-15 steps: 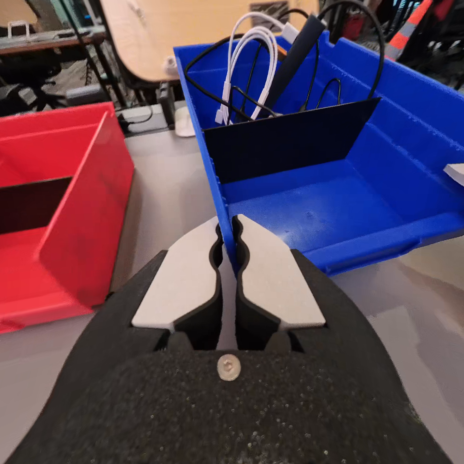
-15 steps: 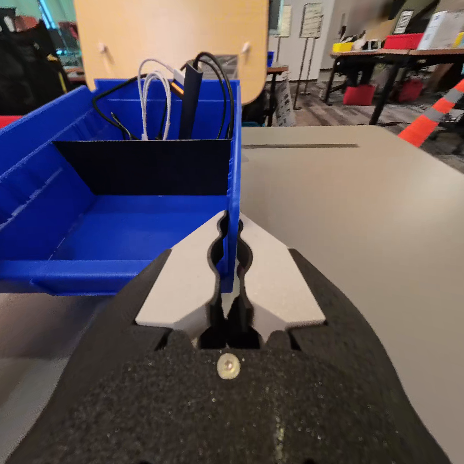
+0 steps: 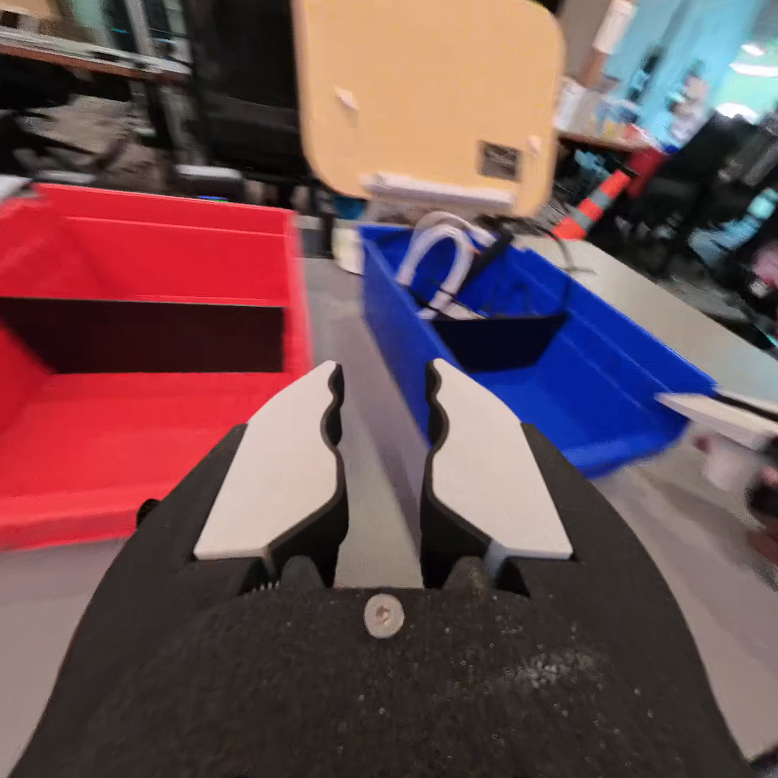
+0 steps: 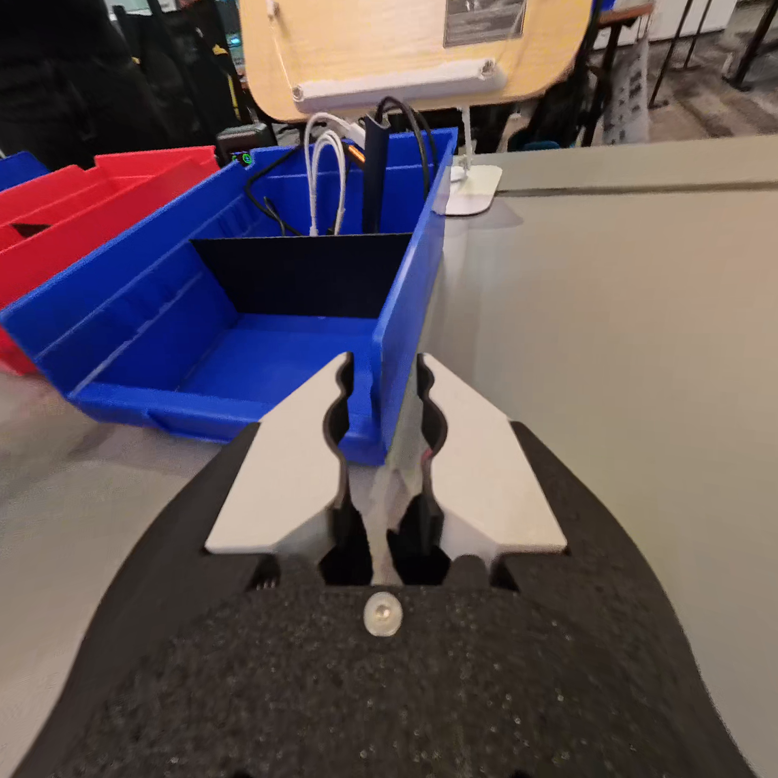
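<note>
Blue bin and the desk: the blue bin (image 4: 126, 303) stands on the grey desk (image 4: 610, 337). Its open low front faces the near edge and its long axis runs away from us toward the far edge.
Red bin: the red bin (image 3: 168, 261) stands to the left of the blue one and parallel to it, with a bare strip of desk between them. It has its own dark divider (image 3: 147, 337) across the middle.
Right gripper: the right gripper (image 4: 385, 358) is the nearer one to the blue bin. Its fingers are parted and the right side wall of the bin stands between them, close to the front right corner. We see a gap on the left side of the wall. On the right side we cannot tell if the finger touches it. It grips nothing.
Left gripper: the left gripper (image 3: 381, 368) is wide apart and empty. It hangs over the strip of desk between the two bins. The left wall of the blue bin lies just to the right of its right finger, and we see no contact.
Divider of the blue bin: a dark divider (image 4: 303, 273) crosses the bin from wall to wall. The front compartment is bare.
Rear compartment: behind the divider we see a dark slim bar (image 4: 374, 177) standing upright, a looped white cable (image 4: 324, 177) and a black cable (image 4: 416, 134) that rises above the rim.
</note>
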Demonstrator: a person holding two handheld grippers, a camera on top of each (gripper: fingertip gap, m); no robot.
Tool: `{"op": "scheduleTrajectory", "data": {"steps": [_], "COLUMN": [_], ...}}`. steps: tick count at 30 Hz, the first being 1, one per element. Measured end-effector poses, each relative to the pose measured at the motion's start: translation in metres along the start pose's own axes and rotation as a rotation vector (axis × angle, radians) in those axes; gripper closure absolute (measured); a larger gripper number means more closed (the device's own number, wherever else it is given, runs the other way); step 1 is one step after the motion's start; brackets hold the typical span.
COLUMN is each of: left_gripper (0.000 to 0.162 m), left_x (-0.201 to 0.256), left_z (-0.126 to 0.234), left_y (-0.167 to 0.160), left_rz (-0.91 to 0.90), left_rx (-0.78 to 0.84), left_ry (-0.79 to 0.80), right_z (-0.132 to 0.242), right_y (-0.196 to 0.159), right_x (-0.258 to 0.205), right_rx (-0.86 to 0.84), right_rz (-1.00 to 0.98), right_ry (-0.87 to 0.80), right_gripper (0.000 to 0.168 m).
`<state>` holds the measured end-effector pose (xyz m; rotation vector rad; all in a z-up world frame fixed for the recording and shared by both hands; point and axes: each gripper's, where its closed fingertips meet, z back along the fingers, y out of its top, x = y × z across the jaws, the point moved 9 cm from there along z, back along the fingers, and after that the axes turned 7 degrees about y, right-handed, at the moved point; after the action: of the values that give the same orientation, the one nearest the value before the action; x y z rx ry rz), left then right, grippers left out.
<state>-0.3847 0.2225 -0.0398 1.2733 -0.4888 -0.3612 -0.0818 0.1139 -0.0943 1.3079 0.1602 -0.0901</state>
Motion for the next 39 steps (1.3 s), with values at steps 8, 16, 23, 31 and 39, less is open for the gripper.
{"op": "scheduleTrajectory", "data": {"steps": [8, 16, 23, 31, 39], "left_gripper": [0.110, 0.150, 0.158, 0.156, 0.155], "left_x": [-0.208, -0.214, -0.189, -0.132, -0.077], "left_z": [0.024, -0.025, 0.011, 0.091, 0.165], "left_y": [-0.006, -0.006, -0.007, -0.031, -0.059], "left_rz": [-0.033, -0.134, -0.158, -0.178, -0.245], "left_rx": [-0.066, -0.081, -0.282, -0.344, -0.293], "left_ry": [0.400, 0.420, 0.340, 0.428, 0.437], "right_z": [0.037, 0.037, 0.041, 0.011, -0.030], "right_y": [0.005, -0.020, -0.045, -0.041, -0.042], "right_x": [-0.015, -0.089, -0.155, -0.201, -0.225], "right_rx": [0.065, -0.045, -0.135, -0.091, -0.136], "right_rz": [0.181, 0.402, 0.219, 0.203, 0.125], "right_ry": [-0.008, 0.164, 0.516, 0.510, 0.408], "right_gripper": [0.134, 0.129, 0.118, 0.108, 0.143]}}
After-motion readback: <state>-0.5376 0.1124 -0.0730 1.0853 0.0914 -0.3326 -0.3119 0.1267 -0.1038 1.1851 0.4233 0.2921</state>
